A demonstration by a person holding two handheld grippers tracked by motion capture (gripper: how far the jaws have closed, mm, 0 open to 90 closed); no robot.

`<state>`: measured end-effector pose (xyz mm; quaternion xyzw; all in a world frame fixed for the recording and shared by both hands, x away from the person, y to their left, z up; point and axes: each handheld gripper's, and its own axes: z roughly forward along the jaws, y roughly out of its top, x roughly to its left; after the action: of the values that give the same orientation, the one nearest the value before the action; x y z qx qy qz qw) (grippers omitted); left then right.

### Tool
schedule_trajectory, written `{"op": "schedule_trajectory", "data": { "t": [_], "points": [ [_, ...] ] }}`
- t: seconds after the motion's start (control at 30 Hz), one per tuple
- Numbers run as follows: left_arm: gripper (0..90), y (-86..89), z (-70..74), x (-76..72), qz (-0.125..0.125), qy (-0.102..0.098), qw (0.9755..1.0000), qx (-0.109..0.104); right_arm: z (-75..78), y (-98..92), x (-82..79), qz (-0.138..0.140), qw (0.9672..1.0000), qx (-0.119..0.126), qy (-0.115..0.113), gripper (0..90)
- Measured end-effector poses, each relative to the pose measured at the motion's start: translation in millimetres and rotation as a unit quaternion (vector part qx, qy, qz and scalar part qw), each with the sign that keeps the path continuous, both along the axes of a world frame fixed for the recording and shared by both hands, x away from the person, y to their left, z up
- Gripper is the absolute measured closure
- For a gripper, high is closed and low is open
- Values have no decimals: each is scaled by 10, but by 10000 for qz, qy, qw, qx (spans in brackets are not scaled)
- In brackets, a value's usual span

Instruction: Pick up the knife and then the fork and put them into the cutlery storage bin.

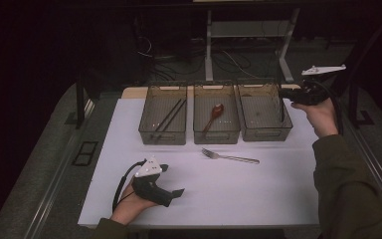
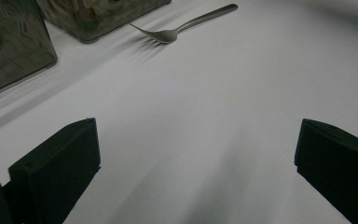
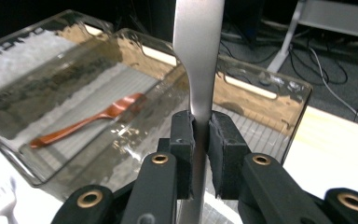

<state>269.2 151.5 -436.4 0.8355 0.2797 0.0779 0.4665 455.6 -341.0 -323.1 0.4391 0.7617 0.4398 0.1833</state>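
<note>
My right gripper point(image 1: 284, 94) is raised over the right-hand clear bin point(image 1: 266, 134), at its far right corner. Its jaws are shut on a flat metal utensil point(image 3: 198, 46), which runs up between the pads point(image 3: 182, 135) and hangs down into that bin as a thin dark line point(image 1: 281, 110). What kind of utensil it is I cannot tell. A metal fork point(image 1: 230, 158) lies on the white tabletop in front of the bins, also seen ahead of my left gripper point(image 2: 186, 25). My left gripper point(image 1: 173, 180) rests low at the table's near left, jaws wide open with nothing between them point(image 2: 196, 126).
Three clear bins stand in a row at the back. The left bin point(image 1: 162, 137) holds dark chopsticks point(image 1: 169, 115); the middle bin point(image 1: 216, 137) holds a brown wooden spoon point(image 1: 214, 115). The white table surface point(image 1: 278, 199) ends near the person. Table legs and cables lie beyond.
</note>
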Motion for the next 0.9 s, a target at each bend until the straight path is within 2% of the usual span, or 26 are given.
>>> {"op": "schedule_trajectory", "data": {
  "t": [0.07, 0.33, 0.6, 0.9],
  "points": [
    [0, 0, 0, -2, -4, -1, 10000, 0, -57, -4, 40, -13, 9999, -22, 110, 795],
    [0, -5, -2, -5, -15, -4, 10000, 2, -288, -3, 125, 9, 9979, -390, 522, 794],
    [0, -11, -5, -8, -23, 9, 10000, 4, -440, 54, 165, 145, 9926, -823, 877, 794],
    [0, -17, -5, -10, -58, 10, 10000, 20, -537, 167, 219, 286, 9858, -1221, 1113, 790]
  ]
}}
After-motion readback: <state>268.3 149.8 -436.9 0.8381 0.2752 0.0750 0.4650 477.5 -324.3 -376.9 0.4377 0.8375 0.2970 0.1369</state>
